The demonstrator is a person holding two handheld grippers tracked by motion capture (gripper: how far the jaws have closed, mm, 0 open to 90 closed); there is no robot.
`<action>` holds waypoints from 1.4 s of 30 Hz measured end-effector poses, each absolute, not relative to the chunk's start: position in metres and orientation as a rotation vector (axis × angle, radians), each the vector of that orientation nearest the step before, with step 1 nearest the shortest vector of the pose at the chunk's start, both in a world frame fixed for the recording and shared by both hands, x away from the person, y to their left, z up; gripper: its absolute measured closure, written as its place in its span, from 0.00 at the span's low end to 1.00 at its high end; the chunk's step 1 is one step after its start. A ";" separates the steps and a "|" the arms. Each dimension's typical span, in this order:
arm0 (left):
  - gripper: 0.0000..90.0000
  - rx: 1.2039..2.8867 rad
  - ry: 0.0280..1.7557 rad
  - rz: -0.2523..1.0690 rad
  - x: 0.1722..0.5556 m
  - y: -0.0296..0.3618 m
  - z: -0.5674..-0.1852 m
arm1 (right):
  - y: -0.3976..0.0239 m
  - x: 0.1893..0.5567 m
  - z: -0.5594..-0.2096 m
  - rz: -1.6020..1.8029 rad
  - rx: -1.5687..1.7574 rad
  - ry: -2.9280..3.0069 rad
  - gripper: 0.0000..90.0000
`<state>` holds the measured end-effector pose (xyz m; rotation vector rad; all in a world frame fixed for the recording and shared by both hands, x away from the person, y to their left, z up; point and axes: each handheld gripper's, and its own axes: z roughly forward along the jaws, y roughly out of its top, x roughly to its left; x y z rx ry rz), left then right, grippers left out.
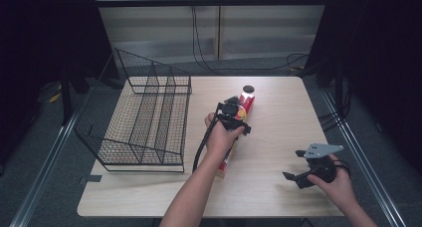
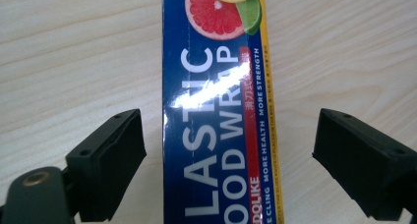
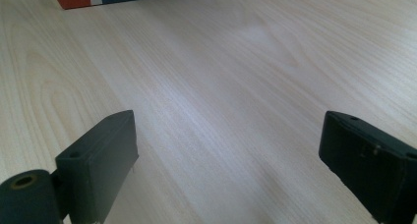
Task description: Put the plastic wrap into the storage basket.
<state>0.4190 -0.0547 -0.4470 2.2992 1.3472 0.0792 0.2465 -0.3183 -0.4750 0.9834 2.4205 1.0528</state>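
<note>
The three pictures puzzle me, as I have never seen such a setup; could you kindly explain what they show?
No robot here: a person holds a pair of hand-held tongs in each hand. The wide picture comes from a camera above the table; the other two come from small cameras riding on each set of tongs, looking along their black jaws.

On the table lie a long blue plastic wrap box, a red can just beyond it, and a black wire basket at the left.

The left tongs hover over the box, one jaw on either side of it, with gaps showing, so nothing is gripped yet. The right tongs rest open over bare wood near the table's front right, holding nothing.
</note>
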 end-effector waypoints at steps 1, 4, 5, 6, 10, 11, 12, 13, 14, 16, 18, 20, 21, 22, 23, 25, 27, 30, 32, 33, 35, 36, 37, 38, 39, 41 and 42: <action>0.14 2.284 1.353 0.074 0.420 -0.056 -0.448 | -0.318 0.246 -0.475 1.051 0.985 2.422 0.08; 0.16 2.294 1.363 0.083 0.421 -0.057 -0.448 | -0.318 0.246 -0.475 1.049 0.982 2.419 0.08; 0.17 2.308 1.361 0.093 0.422 -0.057 -0.449 | -0.318 0.246 -0.475 1.052 0.981 2.423 0.08; 0.18 2.313 1.363 0.098 0.423 -0.058 -0.449 | -0.318 0.246 -0.475 1.054 0.981 2.423 0.08; 0.21 2.327 1.369 0.097 0.425 -0.060 -0.451 | -0.318 0.246 -0.475 1.054 0.978 2.421 0.08; 0.21 2.322 1.385 0.100 0.426 -0.060 -0.452 | -0.318 0.246 -0.474 1.053 0.978 2.419 0.08; 0.21 2.322 1.385 0.100 0.426 -0.060 -0.452 | -0.319 0.246 -0.474 1.053 0.978 2.419 0.08; 0.21 2.327 1.395 0.105 0.427 -0.060 -0.454 | -0.319 0.246 -0.474 1.053 0.978 2.419 0.08; 0.23 2.334 1.402 0.101 0.427 -0.060 -0.454 | -0.319 0.246 -0.474 1.056 0.974 2.419 0.08; 0.23 2.324 1.405 0.101 0.428 -0.061 -0.456 | -0.319 0.246 -0.474 1.057 0.974 2.419 0.08; 0.24 2.333 1.413 0.093 0.429 -0.062 -0.458 | -0.319 0.246 -0.474 1.056 0.974 2.419 0.08; 0.26 2.335 1.412 0.098 0.430 -0.063 -0.460 | -0.318 0.246 -0.474 1.056 0.974 2.420 0.08; 0.26 2.332 1.411 0.097 0.430 -0.064 -0.461 | -0.318 0.246 -0.474 1.058 0.971 2.420 0.08; 0.27 2.338 1.421 0.101 0.430 -0.064 -0.462 | -0.319 0.246 -0.474 1.059 0.971 2.418 0.08; 0.30 2.347 1.415 0.105 0.430 -0.065 -0.463 | -0.319 0.246 -0.474 1.059 0.973 2.417 0.08; 0.31 2.352 1.417 0.109 0.431 -0.065 -0.463 | -0.319 0.246 -0.474 1.060 0.973 2.417 0.08; 0.33 2.342 1.431 0.099 0.431 -0.065 -0.466 | -0.319 0.246 -0.473 1.054 0.976 2.415 0.08; 0.34 2.339 1.435 0.097 0.432 -0.065 -0.469 | -0.319 0.245 -0.473 1.060 0.979 2.414 0.08; 0.36 2.332 1.440 0.094 0.432 -0.065 -0.470 | -0.319 0.246 -0.473 1.062 0.974 2.414 0.08; 0.37 2.338 1.434 0.086 0.432 -0.065 -0.470 | -0.320 0.246 -0.473 1.061 0.974 2.414 0.08; 0.38 2.340 1.431 0.075 0.432 -0.065 -0.469 | -0.319 0.245 -0.473 1.061 0.978 2.415 0.08; 0.40 2.351 1.428 0.083 0.432 -0.066 -0.469 | -0.319 0.245 -0.473 1.061 0.977 2.415 0.08; 0.41 2.363 1.419 0.089 0.432 -0.066 -0.468 | -0.319 0.245 -0.473 1.063 0.980 2.413 0.08; 0.41 2.363 1.419 0.089 0.432 -0.066 -0.468 | -0.319 0.245 -0.473 1.062 0.979 2.413 0.08; 0.41 2.364 1.419 0.096 0.432 -0.067 -0.468 | -0.319 0.245 -0.473 1.062 0.979 2.413 0.08; 0.42 2.385 1.425 0.117 0.431 -0.069 -0.466 | -0.319 0.245 -0.473 1.062 0.977 2.415 0.08; 0.43 2.383 1.423 0.123 0.431 -0.070 -0.466 | -0.319 0.245 -0.473 1.062 0.979 2.415 0.08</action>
